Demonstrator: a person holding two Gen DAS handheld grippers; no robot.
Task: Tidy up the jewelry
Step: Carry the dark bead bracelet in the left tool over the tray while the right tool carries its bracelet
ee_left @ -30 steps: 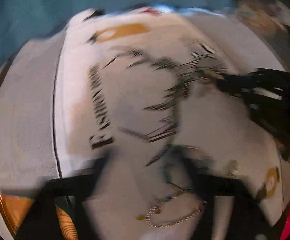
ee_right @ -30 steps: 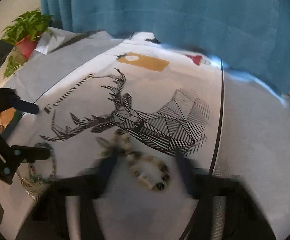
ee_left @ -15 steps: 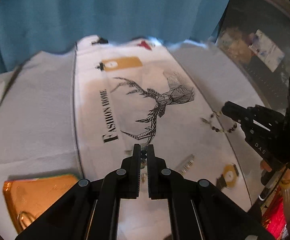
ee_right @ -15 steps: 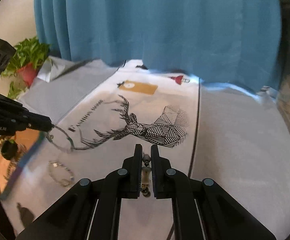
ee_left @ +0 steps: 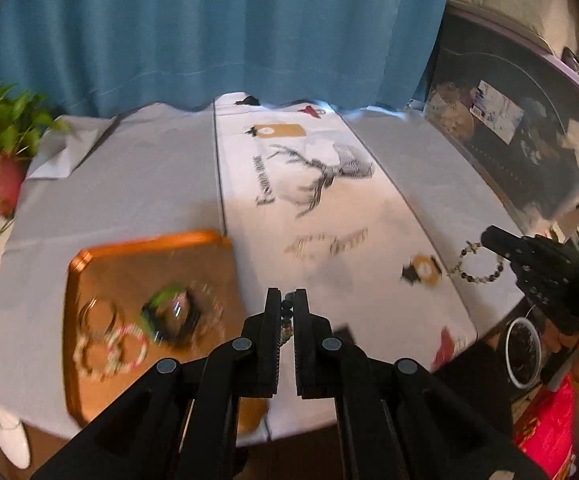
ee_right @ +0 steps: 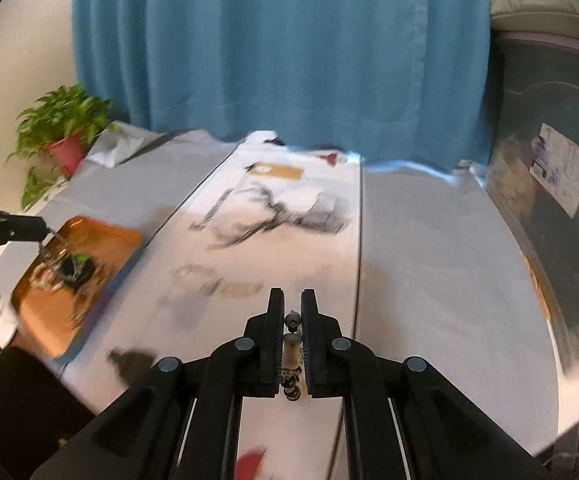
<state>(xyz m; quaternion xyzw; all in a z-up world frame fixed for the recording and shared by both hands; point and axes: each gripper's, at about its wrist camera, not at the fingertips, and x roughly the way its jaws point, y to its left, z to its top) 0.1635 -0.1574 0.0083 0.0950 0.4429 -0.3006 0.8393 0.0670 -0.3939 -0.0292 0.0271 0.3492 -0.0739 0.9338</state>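
1. We held a dark beaded bracelet pinched between the two black fingers of the left gripper, raised above the near edge of the table; in the right wrist view it dangled as a thin strand from that gripper's tip over the tray
2. We held a second bracelet of pale and dark mottled beads clamped between the fingers of the right gripper; from the left wrist view it hung as a loop from that gripper's tip, above the right side of the cloth
3. A copper-coloured rectangular metal tray sat on the left part of the table, with several blurred bracelets and rings in it, among them a dark band with a green patch
4. Two more small pieces of jewellery lay on the cloth just past the tray; blur hid what they were
5. The white and grey tablecloth bore a black line-drawn deer print
6. A green potted plant in a red pot stood at the far left corner, and a blue curtain hung behind the table
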